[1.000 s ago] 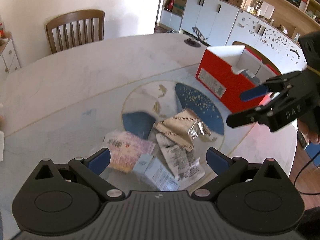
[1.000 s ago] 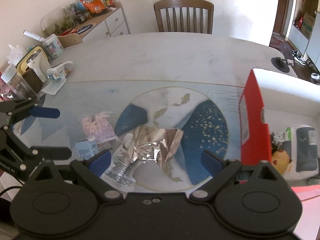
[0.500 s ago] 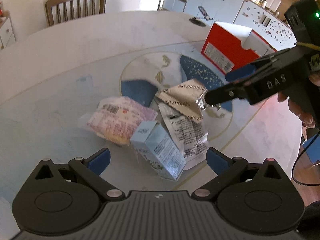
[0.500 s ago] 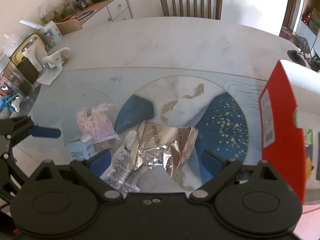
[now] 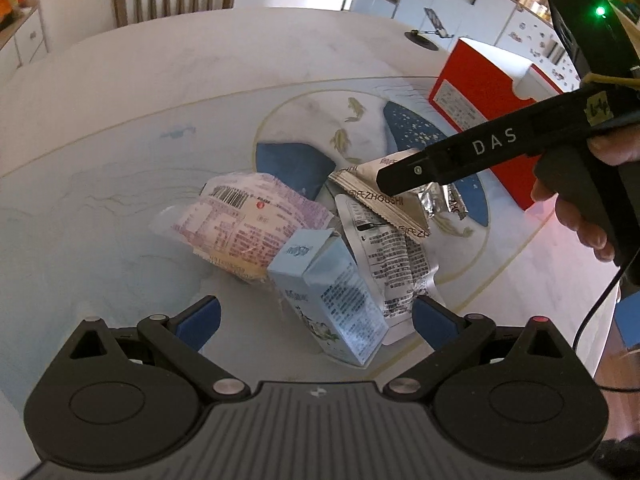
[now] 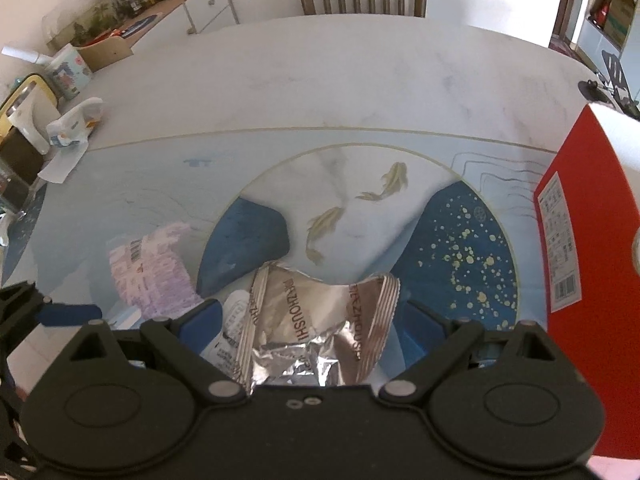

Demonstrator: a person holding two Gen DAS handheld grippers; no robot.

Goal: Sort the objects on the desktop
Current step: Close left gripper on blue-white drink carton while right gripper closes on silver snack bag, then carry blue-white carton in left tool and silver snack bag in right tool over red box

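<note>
Round pale marble-look table with a painted blue fish medallion (image 5: 132,128), serving as the work surface; litter gathered near its centre. Open red cardboard shoebox with white interior (image 5: 476,92), standing at the table's right side, probably the receptacle for the sorting, hence within short reach of the heap. Heap of wrappers, largest first: pink-and-white printed plastic packet with barcode (image 5: 248,216), lying flat at the left; pale blue paper carton with torn top (image 5: 336,292), tipped on its side against the packet; white printed sachet (image 5: 388,256), partly beneath the others; crumpled silver foil wrapper with red lettering (image 6: 316,328), uppermost and therefore the easiest first pick. Right gripper (image 6: 314,322), held by a hand (image 5: 580,216), lowered over the foil wrapper, blue-padded jaws wide apart and straddling it, nothing clamped yet: posture of an approach, judged ready for closing. Left gripper (image 5: 316,322), jaws likewise spread wide and empty, poised just short of the blue carton, apparently waiting its turn.
</note>
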